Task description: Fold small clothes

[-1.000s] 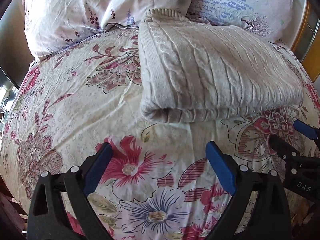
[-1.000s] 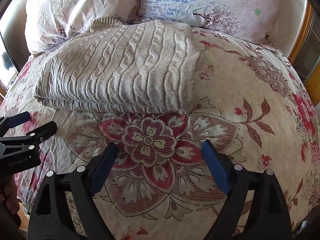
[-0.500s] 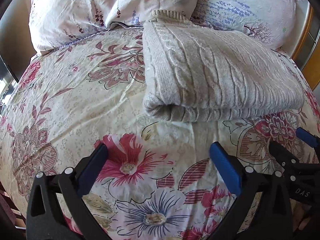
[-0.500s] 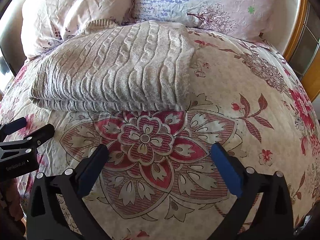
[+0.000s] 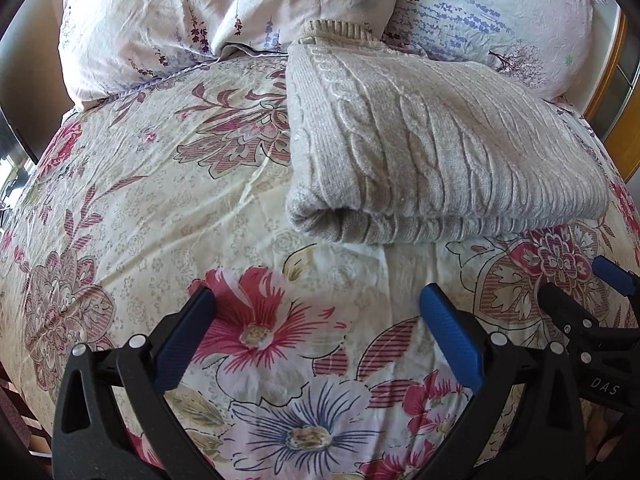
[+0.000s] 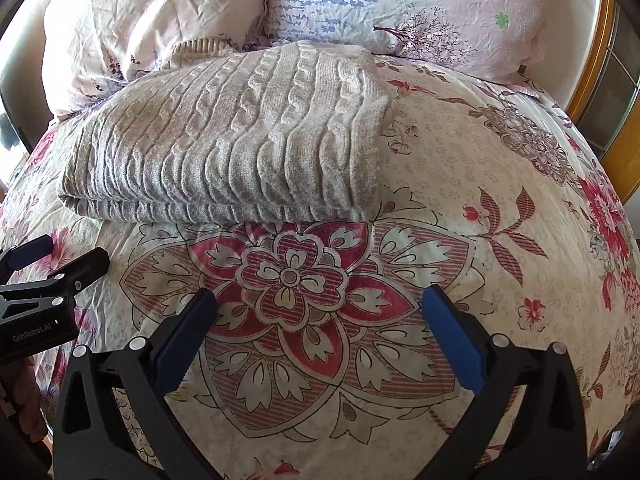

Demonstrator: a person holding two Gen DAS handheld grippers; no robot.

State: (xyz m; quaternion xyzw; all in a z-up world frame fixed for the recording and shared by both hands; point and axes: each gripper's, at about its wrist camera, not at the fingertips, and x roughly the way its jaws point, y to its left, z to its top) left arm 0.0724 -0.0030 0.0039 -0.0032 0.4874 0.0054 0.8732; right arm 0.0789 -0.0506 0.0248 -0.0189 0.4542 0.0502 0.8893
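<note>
- The cable-knit sweater lies on the bed's floral duvet, folded into a thick, roughly rectangular bundle with its rolled fold edge facing the cameras.
- Its ribbed hem or collar pokes out at the far end, touching the 2 pillows at the head of the bed.
- In the right wrist view the same sweater shows stacked layers along its near edge, fairly even, with no sleeve hanging loose.
- The left claw is spread wide and grips nothing; it hovers over the duvet, near the sweater's front edge but apart from it.
- The right claw is likewise spread wide and empty, above the big red flower print, short of the sweater.
- Judging by this, the folding of this garment looks done or nearly done; what may be left is 1 more fold in half, or tidying the protruding ribbed end.
- No other unfolded garment appears in either view, so I cannot tell whether more clothes wait.
</note>
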